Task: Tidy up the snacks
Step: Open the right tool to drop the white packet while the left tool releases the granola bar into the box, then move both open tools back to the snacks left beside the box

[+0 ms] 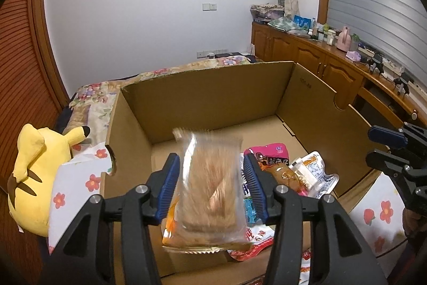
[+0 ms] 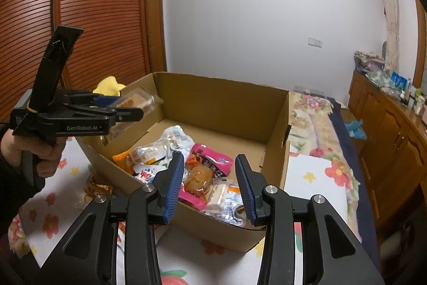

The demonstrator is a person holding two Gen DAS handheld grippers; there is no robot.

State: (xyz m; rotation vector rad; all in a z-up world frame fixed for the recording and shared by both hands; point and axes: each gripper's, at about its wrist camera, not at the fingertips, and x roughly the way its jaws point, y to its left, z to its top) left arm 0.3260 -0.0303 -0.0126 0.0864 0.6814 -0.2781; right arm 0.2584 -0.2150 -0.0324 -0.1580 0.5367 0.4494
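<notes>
The bed with its flowered cover carries everything here, and on it stands the open cardboard box, the biggest thing in front of you. Beside the box, on its left in the left wrist view, sits a yellow plush toy, touching a flowered white cloth.

Your left gripper is above the near left part of the box. Between its blue pads is a clear packet of brown pastry; the packet is blurred, and I cannot tell if the jaws press it or have let it go. In the right wrist view the same packet shows at the tips of this gripper, over the box's left wall.

Your right gripper is at the near wall of the box, its jaws apart with nothing between them.

On the box floor, at the near side, lie the other snacks close together: a pink packet, a white and orange packet, a round brown snack in clear wrap and a white bar in clear wrap.
</notes>
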